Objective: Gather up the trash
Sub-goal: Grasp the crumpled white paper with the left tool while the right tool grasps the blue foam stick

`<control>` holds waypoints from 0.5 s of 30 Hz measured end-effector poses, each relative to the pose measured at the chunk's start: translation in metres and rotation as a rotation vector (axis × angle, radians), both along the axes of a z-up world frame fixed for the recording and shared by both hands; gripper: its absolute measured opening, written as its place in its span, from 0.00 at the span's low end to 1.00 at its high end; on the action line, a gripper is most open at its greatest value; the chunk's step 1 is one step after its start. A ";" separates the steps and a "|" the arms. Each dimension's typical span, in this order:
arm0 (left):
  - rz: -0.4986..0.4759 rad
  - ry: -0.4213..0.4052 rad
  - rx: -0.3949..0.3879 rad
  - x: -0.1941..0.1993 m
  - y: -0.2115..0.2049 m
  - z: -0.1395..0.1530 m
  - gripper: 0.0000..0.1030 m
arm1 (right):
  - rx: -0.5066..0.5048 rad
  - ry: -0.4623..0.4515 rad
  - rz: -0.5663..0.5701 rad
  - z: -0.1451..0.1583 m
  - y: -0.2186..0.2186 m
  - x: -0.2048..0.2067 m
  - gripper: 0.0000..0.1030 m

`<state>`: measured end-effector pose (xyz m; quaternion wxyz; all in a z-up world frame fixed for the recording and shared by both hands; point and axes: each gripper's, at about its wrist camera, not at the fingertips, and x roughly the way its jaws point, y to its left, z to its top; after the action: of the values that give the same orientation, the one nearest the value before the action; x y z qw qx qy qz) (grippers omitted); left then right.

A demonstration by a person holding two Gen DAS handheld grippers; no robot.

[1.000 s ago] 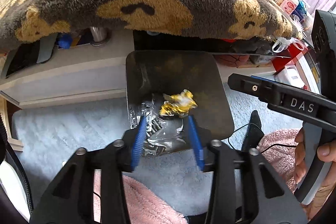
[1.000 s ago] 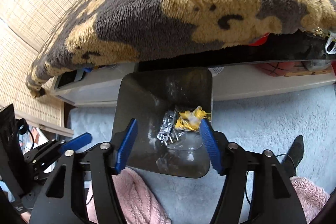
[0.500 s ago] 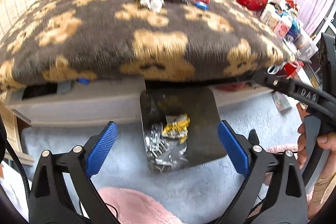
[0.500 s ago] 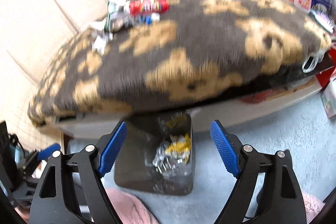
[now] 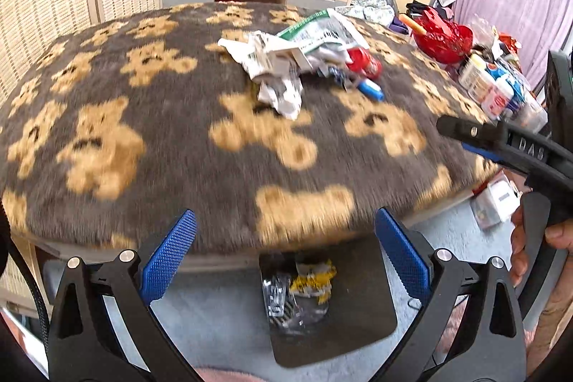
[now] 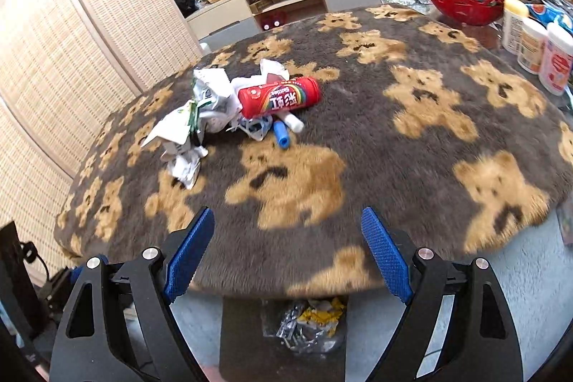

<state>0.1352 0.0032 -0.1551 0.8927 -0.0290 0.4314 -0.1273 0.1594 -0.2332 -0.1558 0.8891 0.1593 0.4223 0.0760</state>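
Broad surface [image 6: 412, 145] draped in a plush bear-print blanket, soft and giving under anything pressed into it. Below its near edge, on the pale carpet, a dark bin [image 6: 243, 339] already holding crinkled foil and yellow wrappers [image 6: 318, 310].

Near the middle of the blanket, well ahead of both tools, the remaining trash in one loose heap. Largest: a crumpled green-and-white paper bag with torn packaging [image 5: 315, 38], probably very light, limp, likely to fold or shed bits if pinched at a loose flap; better taken across a bunched, thick part. Beside it, wadded white paper [image 6: 182, 163], equally light and compressible, easy to grip anywhere on the wad. Touching the heap, a red candy tube [image 6: 279, 97] lying on its side: stiff, smooth, apt to roll or slip; best taken across its middle, square to its length. Just in front, a small blue cylinder [image 6: 281, 135] and a white one [image 6: 293, 122], hard, slick and small, likely to sink into the pile and need a low, centred pinch.

Left tool [image 5: 284, 249] spread wide, nothing between its pads. Right tool [image 6: 286, 253] likewise wide apart and unladen, poised above the surface's near edge.
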 end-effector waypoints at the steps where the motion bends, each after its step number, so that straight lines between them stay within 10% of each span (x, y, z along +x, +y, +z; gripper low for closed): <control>1: 0.000 -0.001 -0.001 0.005 0.000 -0.001 0.92 | -0.003 0.003 0.005 -0.001 0.001 0.005 0.83; 15: 0.010 0.030 -0.014 0.082 -0.011 -0.025 0.91 | -0.033 0.015 0.077 -0.033 0.014 0.074 0.42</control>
<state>0.2173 -0.0076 -0.1805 0.8864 -0.0392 0.4439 -0.1253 0.2338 -0.2191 -0.1892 0.8848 0.1288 0.4361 0.1019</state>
